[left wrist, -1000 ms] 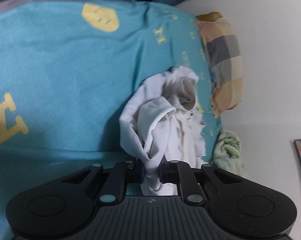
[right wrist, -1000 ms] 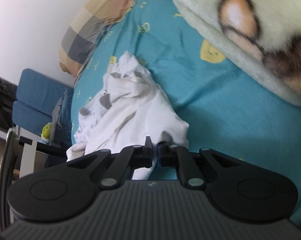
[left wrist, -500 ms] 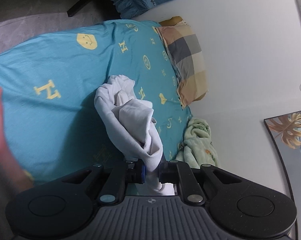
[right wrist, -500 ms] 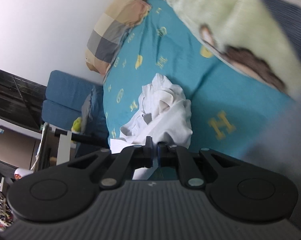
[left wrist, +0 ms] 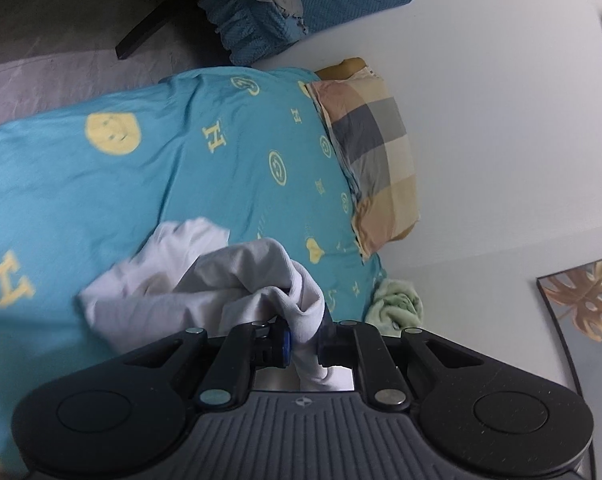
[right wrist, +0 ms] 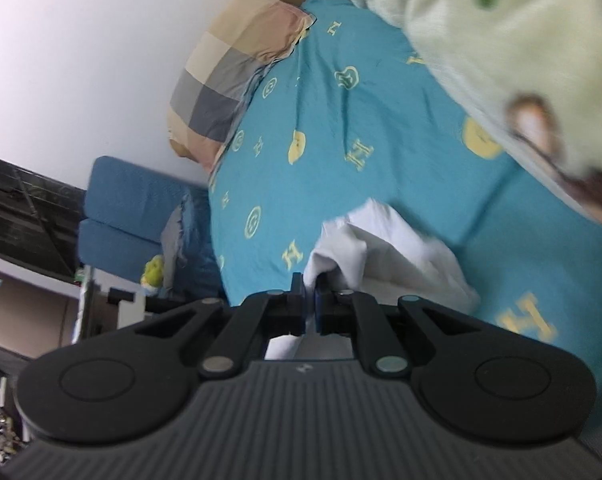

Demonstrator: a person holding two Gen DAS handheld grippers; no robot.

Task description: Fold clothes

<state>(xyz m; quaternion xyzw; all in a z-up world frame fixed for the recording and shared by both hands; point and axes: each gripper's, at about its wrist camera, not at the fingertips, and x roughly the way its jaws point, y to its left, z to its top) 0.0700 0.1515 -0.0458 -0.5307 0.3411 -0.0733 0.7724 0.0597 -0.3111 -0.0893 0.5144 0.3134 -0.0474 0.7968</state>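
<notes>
A crumpled white garment (left wrist: 205,280) hangs above the teal bed sheet (left wrist: 181,168) with yellow letters and smileys. In the left wrist view my left gripper (left wrist: 303,346) is shut on a bunched fold of it, with cloth trailing down between the fingers. In the right wrist view the same white garment (right wrist: 389,256) spreads to the right, and my right gripper (right wrist: 309,300) is shut on its edge. The rest of the garment is blurred and partly hidden behind the gripper bodies.
A checked pillow (left wrist: 377,152) lies at the bed's head by the white wall. A pale green blanket (right wrist: 501,32) is piled along the bed's far side. A blue sofa (right wrist: 133,216) and shelves stand beside the bed. A framed leaf picture (left wrist: 585,300) leans on the wall.
Both grippers have lifted and swung with the garment, which has pulled wider and lower in both views. The hand seen at the left edge half a second ago is gone.
</notes>
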